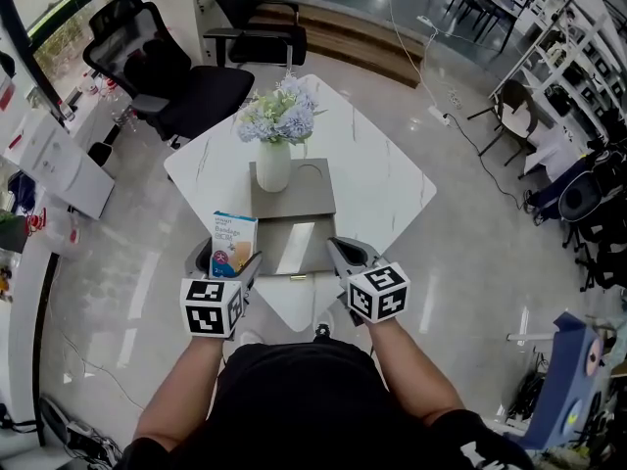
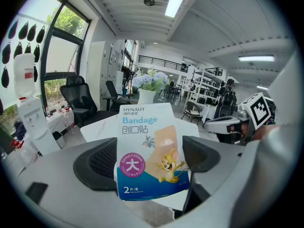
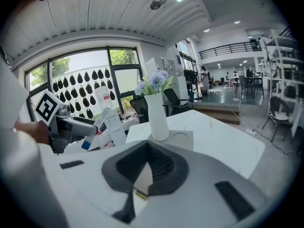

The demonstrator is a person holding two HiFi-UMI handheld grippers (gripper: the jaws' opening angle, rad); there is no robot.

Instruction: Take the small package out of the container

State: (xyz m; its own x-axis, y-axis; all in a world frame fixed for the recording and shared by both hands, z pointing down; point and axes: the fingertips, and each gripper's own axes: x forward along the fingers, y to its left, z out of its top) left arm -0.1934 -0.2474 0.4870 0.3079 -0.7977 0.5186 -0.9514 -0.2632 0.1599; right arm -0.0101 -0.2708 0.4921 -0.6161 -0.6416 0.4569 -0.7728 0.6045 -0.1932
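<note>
The left hand-held gripper (image 2: 149, 161) is pinching the small package (image 2: 147, 127) by its lower half, one dark pad on each side. It holds the package upright. The package is a flat carton, white above and blue along the bottom. It has "Bandage" in blue print, a purple disc, a tan plaster picture and a cartoon mouse. The pads cover its lower side edges.

In the head view the package (image 1: 233, 244) is lifted just left of the grey container (image 1: 304, 200), outside it. The container lies on the white counter (image 1: 387, 174), and a white vase (image 1: 273, 167) of pale blue flowers stands on its far half. The near half is shiny, and I cannot tell whether it is open.

The right hand-held gripper (image 3: 144, 169) has its jaws pressed together, with nothing between them. A small gold piece shows just under its tips, too blurred to identify.
</note>
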